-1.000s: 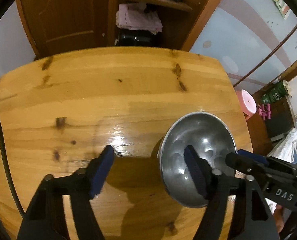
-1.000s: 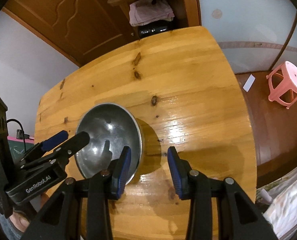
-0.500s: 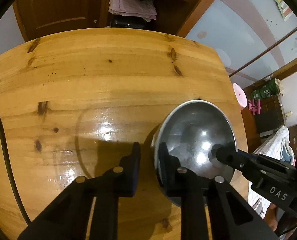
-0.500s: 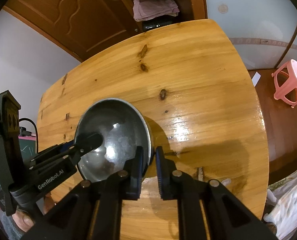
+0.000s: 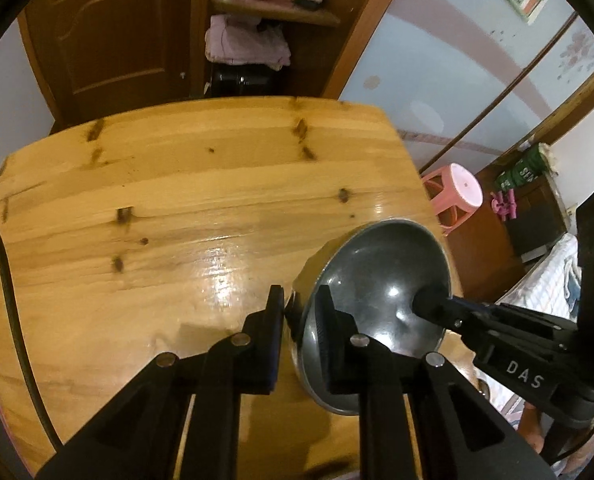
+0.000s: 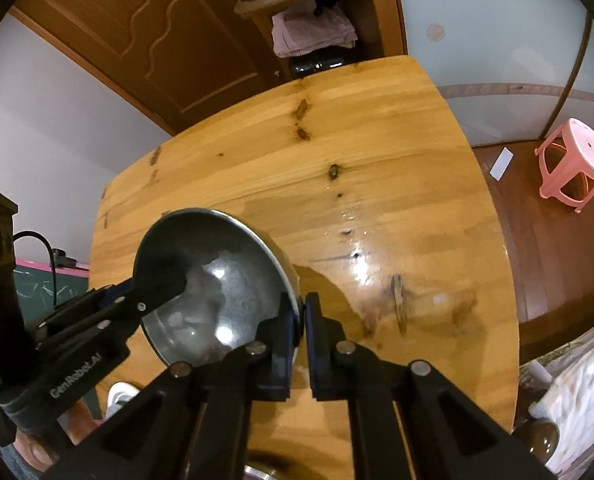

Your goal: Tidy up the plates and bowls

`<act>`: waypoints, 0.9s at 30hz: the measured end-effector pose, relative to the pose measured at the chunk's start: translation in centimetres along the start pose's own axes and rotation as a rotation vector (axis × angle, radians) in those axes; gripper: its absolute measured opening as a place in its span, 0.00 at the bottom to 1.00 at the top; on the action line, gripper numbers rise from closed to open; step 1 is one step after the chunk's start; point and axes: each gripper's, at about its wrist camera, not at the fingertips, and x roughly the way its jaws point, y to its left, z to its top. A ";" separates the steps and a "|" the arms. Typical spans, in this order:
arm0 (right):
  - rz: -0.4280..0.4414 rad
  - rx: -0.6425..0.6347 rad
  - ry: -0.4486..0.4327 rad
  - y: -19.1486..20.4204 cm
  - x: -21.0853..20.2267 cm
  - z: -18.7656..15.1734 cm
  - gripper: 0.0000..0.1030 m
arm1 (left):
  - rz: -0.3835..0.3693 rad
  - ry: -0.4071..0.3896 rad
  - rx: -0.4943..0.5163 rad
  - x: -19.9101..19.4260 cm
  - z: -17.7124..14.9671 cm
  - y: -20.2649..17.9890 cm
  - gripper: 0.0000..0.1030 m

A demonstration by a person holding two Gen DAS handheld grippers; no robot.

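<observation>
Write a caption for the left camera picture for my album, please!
Two claws, left claw and right claw, pinch opposite rims of a shiny metal bowl above a wooden table.

bowl (image 5: 381,280) lower right over table (image 5: 177,200), between left gripper (image 5: 300,309) and right gripper (image 6: 302,316); stool (image 5: 455,194) right of table.

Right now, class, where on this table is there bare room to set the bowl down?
The wooden table is bare from the bowl out to its far edge by the door and to its side by the pink stool. It is crowded only around the bowl, gripped by both grippers.
</observation>
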 end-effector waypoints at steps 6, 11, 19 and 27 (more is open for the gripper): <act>0.001 -0.026 -0.047 1.9 -4.4 -2.7 0.05 | -0.004 -0.053 0.018 -5.3 -2.6 -1.4 0.13; 0.011 -0.032 -0.082 3.3 -7.9 -5.8 0.05 | -0.028 -0.088 0.037 -9.8 -6.2 -2.1 0.13; 0.001 -0.074 -0.086 4.5 -10.7 -12.4 0.05 | -0.086 -0.096 0.033 -12.8 -13.6 -1.8 0.13; -0.032 -0.082 -0.030 4.1 -9.0 -18.5 0.06 | -0.087 -0.015 0.018 -10.2 -20.0 -1.2 0.13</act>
